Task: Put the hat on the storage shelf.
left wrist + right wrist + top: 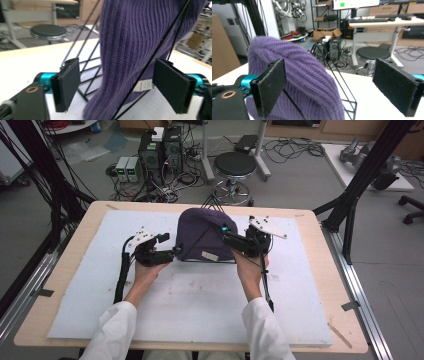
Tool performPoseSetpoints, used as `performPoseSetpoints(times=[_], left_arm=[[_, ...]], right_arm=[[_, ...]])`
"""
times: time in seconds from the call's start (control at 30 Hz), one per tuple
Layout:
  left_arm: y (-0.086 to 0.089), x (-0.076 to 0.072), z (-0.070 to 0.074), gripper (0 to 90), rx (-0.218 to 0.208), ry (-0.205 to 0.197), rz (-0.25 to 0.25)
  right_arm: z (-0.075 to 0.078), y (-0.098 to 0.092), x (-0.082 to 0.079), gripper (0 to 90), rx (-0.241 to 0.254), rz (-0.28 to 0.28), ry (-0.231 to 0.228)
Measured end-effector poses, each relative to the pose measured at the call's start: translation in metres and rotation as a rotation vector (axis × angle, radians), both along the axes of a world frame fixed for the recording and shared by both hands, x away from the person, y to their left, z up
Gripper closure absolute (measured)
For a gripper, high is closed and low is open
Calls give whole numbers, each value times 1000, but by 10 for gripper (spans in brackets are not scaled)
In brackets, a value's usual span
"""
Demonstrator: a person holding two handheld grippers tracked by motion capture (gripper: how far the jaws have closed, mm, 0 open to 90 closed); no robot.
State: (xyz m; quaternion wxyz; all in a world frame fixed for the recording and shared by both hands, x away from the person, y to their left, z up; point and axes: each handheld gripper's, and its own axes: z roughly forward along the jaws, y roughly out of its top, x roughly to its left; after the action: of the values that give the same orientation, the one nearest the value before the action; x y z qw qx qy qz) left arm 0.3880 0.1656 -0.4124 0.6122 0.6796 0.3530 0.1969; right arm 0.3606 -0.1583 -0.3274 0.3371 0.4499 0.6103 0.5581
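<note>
A purple knit hat (204,234) sits over a black wire stand (207,260) in the middle of the white mat (200,295). A white label (210,256) shows on its near edge. My left gripper (174,251) is at the hat's left lower edge, open. In the left gripper view the hat (130,45) and a stand rod (160,45) hang between the spread pads (68,82), not pinched. My right gripper (226,235) is at the hat's right side, open. In the right gripper view the hat (299,72) lies by the left pad (270,86), and the stand's corner (350,106) is in the gap.
The mat covers most of a wooden table (320,250). Beyond the far edge stand a round stool (235,167), computer boxes (160,150) and loose cables on the floor. Black frame posts (360,175) rise at both sides of the table.
</note>
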Motion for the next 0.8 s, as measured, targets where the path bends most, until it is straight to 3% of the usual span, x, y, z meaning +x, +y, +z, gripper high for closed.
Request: performPoseSetpoints(times=[0.07, 0.2, 0.47, 0.67, 0.8], left_arm=[[3, -4, 5, 181, 5, -24, 16], [12, -13, 17, 194, -35, -78, 62], [39, -32, 37, 183, -65, -160, 148], [59, -55, 43, 176, -99, -255, 222], [71, -71, 44, 169, -123, -292, 260]], right_arm=[[2, -1, -3, 111, -8, -14, -17], [7, -6, -10, 111, -17, -34, -52], [14, -27, -30, 111, -50, -122, -109], [15, -49, -55, 112, 3, -168, -142], [12, -58, -69, 112, 2, -191, -168]])
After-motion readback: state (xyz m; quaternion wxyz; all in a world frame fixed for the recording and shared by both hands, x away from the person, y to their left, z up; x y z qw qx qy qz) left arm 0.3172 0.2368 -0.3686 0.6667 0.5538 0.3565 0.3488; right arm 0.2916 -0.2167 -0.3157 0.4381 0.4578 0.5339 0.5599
